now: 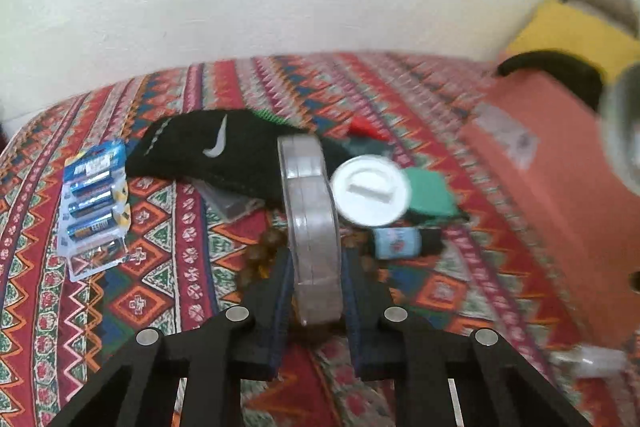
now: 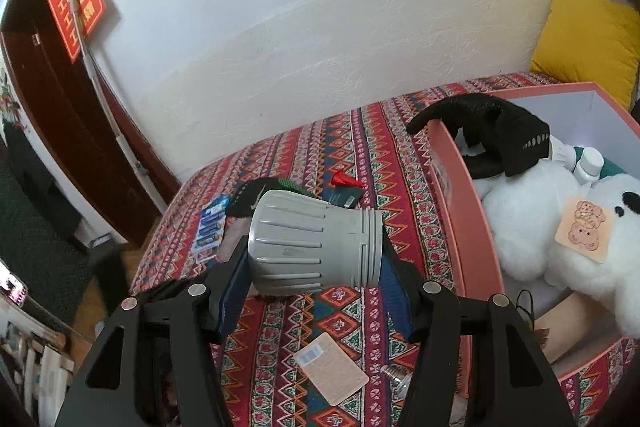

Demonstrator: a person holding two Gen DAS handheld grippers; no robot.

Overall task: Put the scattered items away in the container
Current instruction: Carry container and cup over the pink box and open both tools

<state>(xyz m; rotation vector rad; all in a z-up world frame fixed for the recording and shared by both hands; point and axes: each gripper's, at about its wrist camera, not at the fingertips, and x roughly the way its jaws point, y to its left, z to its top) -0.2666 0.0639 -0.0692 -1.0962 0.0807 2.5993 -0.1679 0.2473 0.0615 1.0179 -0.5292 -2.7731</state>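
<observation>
Though cluttered, black sock (image 1: 208,151) beside batteries (image 1: 94,205)

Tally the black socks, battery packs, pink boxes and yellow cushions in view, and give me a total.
Black socks: 2
Battery packs: 1
Pink boxes: 1
Yellow cushions: 1
Total: 5
</observation>
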